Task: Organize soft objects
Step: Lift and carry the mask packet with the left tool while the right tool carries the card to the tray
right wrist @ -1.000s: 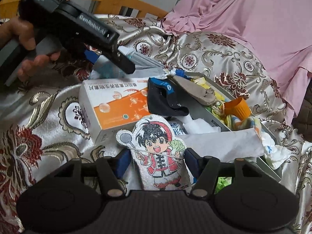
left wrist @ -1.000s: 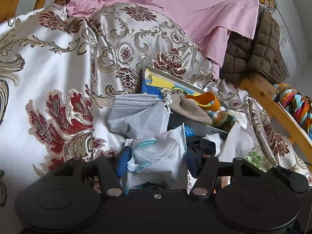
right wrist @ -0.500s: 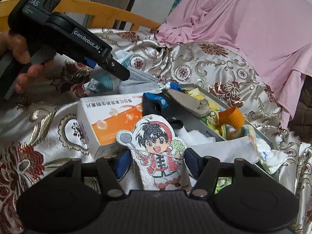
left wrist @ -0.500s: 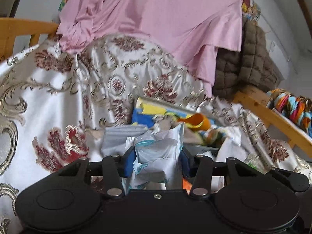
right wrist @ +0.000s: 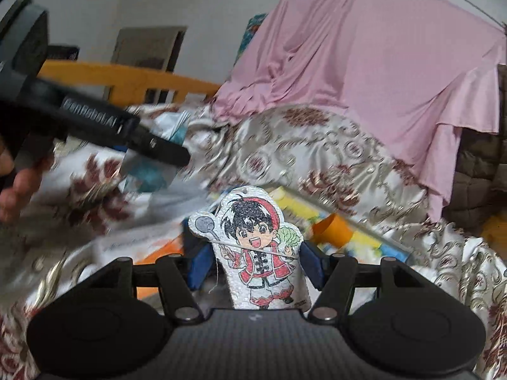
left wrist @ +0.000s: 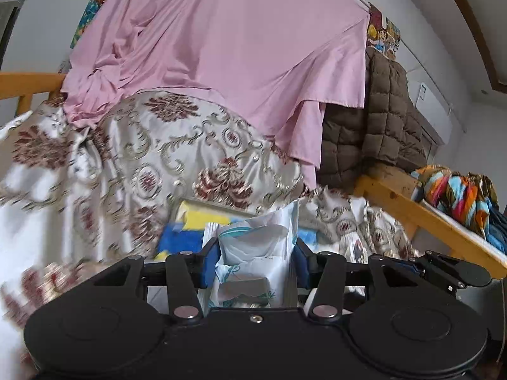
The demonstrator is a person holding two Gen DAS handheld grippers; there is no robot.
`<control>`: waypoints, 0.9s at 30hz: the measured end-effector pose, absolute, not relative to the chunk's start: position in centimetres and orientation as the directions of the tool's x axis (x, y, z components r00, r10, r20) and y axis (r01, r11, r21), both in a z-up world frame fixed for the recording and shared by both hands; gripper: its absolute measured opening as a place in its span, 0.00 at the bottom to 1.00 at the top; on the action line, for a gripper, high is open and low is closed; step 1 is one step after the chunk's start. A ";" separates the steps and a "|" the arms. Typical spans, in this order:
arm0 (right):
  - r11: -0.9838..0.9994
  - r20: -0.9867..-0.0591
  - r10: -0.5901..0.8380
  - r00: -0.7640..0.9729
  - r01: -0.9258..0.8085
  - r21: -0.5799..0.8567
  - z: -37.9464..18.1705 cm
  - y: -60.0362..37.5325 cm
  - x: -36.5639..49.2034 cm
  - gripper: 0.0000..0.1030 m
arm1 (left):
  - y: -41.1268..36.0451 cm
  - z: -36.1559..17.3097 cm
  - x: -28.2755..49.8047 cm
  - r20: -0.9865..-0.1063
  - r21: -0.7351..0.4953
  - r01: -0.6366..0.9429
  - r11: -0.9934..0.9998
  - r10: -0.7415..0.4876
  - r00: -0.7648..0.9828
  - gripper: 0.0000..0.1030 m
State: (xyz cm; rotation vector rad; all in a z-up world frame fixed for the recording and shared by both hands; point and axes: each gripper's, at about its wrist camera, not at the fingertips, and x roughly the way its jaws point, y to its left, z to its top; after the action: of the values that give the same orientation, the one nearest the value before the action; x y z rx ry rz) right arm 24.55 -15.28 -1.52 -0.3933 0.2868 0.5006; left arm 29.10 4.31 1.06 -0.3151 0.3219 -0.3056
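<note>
Packet (left wrist: pixel 258 253) now lifted, between left gripper (left wrist: pixel 253 264) pads

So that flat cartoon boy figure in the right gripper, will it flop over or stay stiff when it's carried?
The cartoon boy figure probably stays stiff: it stands upright above the right gripper without sagging. Its pebbly, foam-like surface suggests it is light. Its thin edges may dent if the fingers squeeze hard.
</note>
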 end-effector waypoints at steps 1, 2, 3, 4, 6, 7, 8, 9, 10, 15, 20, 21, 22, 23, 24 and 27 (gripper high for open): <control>0.813 -0.343 0.406 0.847 -0.506 -0.287 -1.0 -15.7 25.4 0.63 | 3.7 1.4 30.2 -0.261 -0.351 0.239 0.905 -0.340 0.904 0.49; 0.821 -0.330 0.404 0.853 -0.497 -0.280 -0.5 -16.1 26.3 0.63 | 3.0 1.7 31.4 -0.262 -0.356 0.236 0.904 -0.339 0.904 0.49; 0.831 -0.319 0.402 0.859 -0.488 -0.266 0.0 -16.6 27.3 0.63 | 2.5 1.9 32.6 -0.265 -0.363 0.236 0.901 -0.343 0.901 0.49; 0.842 -0.308 0.400 0.864 -0.478 -0.248 0.4 -17.2 28.3 0.63 | 1.7 2.1 34.0 -0.271 -0.367 0.234 0.900 -0.344 0.899 0.50; 0.866 -0.290 0.391 0.874 -0.456 -0.206 1.1 -18.4 30.5 0.63 | 0.2 2.3 37.0 -0.303 -0.368 0.229 0.901 -0.349 0.887 0.51; 0.876 -0.293 0.387 0.874 -0.448 -0.177 1.4 -19.2 31.9 0.63 | -0.5 2.2 38.7 -0.327 -0.380 0.219 0.899 -0.352 0.877 0.51; 0.884 -0.300 0.385 0.873 -0.442 -0.152 1.5 -19.9 33.1 0.63 | -1.2 2.0 40.3 -0.341 -0.397 0.201 0.895 -0.347 0.873 0.51; 0.894 -0.312 0.378 0.872 -0.431 -0.120 1.6 -20.7 34.4 0.63 | -1.9 1.7 41.8 -0.357 -0.412 0.184 0.892 -0.344 0.868 0.51; 0.904 -0.327 0.372 0.869 -0.420 -0.087 1.6 -21.5 35.7 0.63 | -2.5 1.4 43.1 -0.369 -0.421 0.171 0.891 -0.341 0.865 0.51; 0.934 -0.334 0.344 0.878 -0.356 0.026 1.5 -24.6 40.6 0.63 | -5.6 0.2 48.5 -0.419 -0.439 0.137 0.888 -0.337 0.843 0.51; 0.942 -0.388 0.333 0.859 -0.293 0.161 -0.1 -28.0 45.0 0.63 | -6.7 -0.7 52.5 -0.494 -0.493 0.105 0.864 -0.377 0.784 0.51; 0.943 -0.406 0.330 0.852 -0.278 0.183 -0.5 -28.7 45.7 0.63 | -6.7 -0.9 53.0 -0.504 -0.506 0.094 0.857 -0.382 0.774 0.51; 0.943 -0.427 0.326 0.843 -0.262 0.203 -1.0 -29.2 46.4 0.64 | -6.7 -1.0 53.5 -0.511 -0.518 0.076 0.852 -0.380 0.771 0.51; 0.944 -0.446 0.321 0.835 -0.247 0.217 -1.5 -29.7 47.0 0.64 | -6.8 -1.1 53.8 -0.517 -0.528 0.062 0.847 -0.378 0.768 0.51; 0.946 -0.461 0.315 0.829 -0.232 0.229 -2.0 -30.0 47.6 0.64 | -6.9 -1.1 54.1 -0.525 -0.532 0.050 0.845 -0.375 0.764 0.51; 0.942 -0.499 0.314 0.807 -0.200 0.269 -3.3 -31.1 48.6 0.64 | -7.4 -1.4 54.8 -0.548 -0.521 0.032 0.853 -0.363 0.754 0.52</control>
State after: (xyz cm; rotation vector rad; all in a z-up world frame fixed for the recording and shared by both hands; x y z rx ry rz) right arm 48.57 -31.15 -3.26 0.2087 0.5683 0.2771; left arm 54.76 -7.41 -1.40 -0.5127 0.6890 -0.2259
